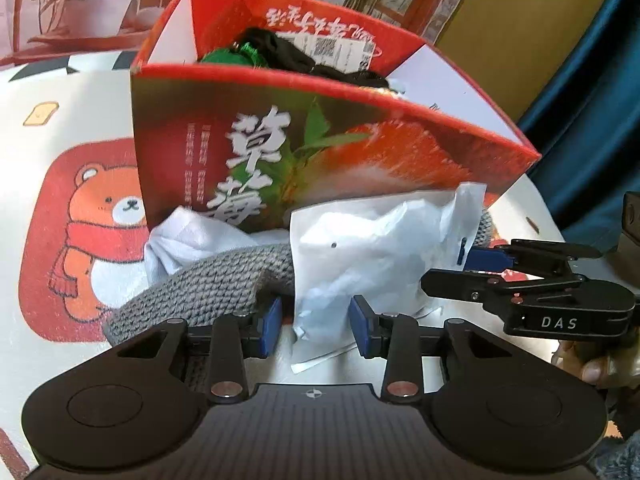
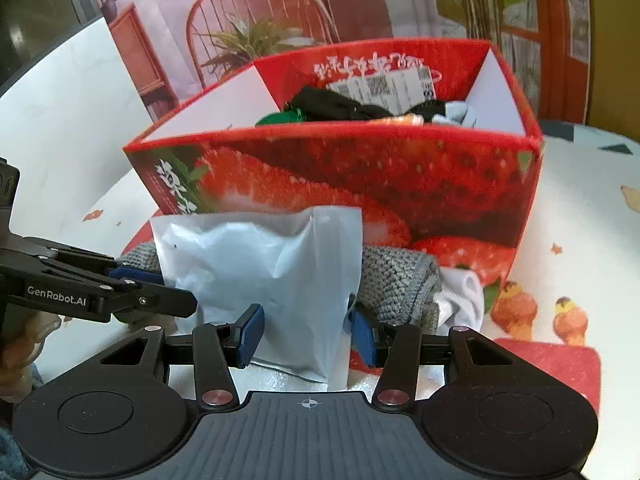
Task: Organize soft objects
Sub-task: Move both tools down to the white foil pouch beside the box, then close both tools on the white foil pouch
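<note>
- Already done, by the look of it: the open red cardboard box printed with strawberries (image 2: 360, 184) holds several soft things. A black cloth (image 2: 336, 106) lies at the middle, a green item (image 2: 280, 117) at its 9 o'clock, and a pale blue-grey cloth (image 2: 460, 114) at its 3 o'clock.
- Left to do: three soft things lie on the cartoon-printed tablecloth (image 1: 60, 128) against the box's near wall.
- The white plastic pouch with soft filling (image 2: 272, 272) stands at 6 o'clock of the box, leaning toward it. It seems to be the item in hand.
- A grey knitted piece (image 1: 208, 284) lies behind the pouch, reaching out to its 9 o'clock in the left wrist view.
- A white cloth (image 1: 180, 240) is bunched against the box; in the left view it sits at 10 o'clock of the knit.
- The left gripper (image 1: 314, 326) is spread. Its blue pads flank the pouch's lower edge without clearly pinching it.
- The right gripper (image 2: 306, 330) is likewise spread around the pouch's lower part; contact on the right pad is uncertain.
- Judgement: the task is partly done, perhaps about halfway. The pouch, the knit and the white cloth still need to go into the box.
</note>
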{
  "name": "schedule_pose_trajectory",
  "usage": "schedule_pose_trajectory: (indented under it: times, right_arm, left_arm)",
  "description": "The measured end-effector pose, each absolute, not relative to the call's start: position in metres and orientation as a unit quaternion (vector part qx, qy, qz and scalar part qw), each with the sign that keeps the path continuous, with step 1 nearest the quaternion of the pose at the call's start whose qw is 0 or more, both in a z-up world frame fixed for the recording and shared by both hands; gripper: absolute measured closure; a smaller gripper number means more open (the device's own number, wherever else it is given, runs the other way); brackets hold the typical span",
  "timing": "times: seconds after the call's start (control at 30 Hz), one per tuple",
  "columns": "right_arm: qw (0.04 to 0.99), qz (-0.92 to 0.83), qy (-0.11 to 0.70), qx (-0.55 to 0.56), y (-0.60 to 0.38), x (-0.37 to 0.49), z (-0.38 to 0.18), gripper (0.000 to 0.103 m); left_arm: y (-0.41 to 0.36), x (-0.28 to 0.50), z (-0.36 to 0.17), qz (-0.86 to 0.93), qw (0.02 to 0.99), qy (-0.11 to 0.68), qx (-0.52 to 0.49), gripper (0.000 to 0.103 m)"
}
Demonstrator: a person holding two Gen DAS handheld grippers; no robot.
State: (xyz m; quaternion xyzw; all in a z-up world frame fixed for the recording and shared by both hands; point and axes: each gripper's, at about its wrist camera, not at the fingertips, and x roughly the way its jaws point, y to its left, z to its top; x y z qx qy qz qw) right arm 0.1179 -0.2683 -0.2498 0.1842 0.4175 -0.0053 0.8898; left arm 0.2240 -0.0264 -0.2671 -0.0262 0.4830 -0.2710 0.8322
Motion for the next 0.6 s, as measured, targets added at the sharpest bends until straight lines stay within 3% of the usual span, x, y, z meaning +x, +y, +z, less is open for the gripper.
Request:
schedule_pose_trajectory:
  times: [0.6]
  right_arm:
    - [0.879,-0.004,0.408,0.245,-0.278,0.126,-0.261,0.055]
  left_arm:
    - [-0.037,0.227,-0.276,-0.275,0.837,0.473,-0.021,0.07]
